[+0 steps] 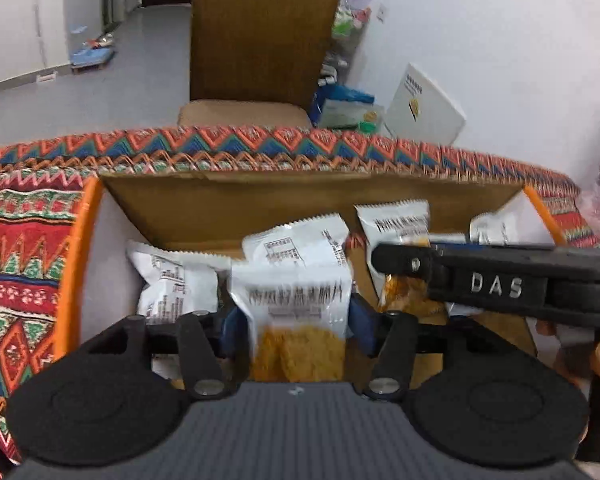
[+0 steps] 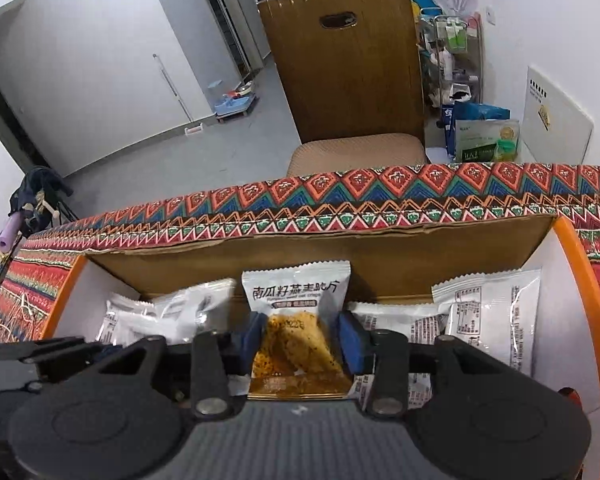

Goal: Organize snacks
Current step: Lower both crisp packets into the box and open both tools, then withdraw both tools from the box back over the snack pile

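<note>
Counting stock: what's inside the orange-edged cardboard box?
Inside the cardboard box: several white snack packets, one between the right gripper's pads. Overlapping packets and grippers hide the box floor, so no exact count.

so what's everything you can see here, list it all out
loose snack packets: at least three, white, lying in the box
box: one, brown cardboard with white, orange-edged ends, on the cloth
cloth: one, red, blue and green zigzag pattern, under the box
chair: one, brown wooden back, beige seat, behind the table
white panel: one, leaning on the wall right of the chair
bags: a few, blue and green, on the floor beside the chair
left packet: one, white and orange, between the left gripper's pads
right packet: one, white and orange, pinched upright
left gripper: black, blue pads, over the box
right gripper: black, blue pads, over the box
</note>
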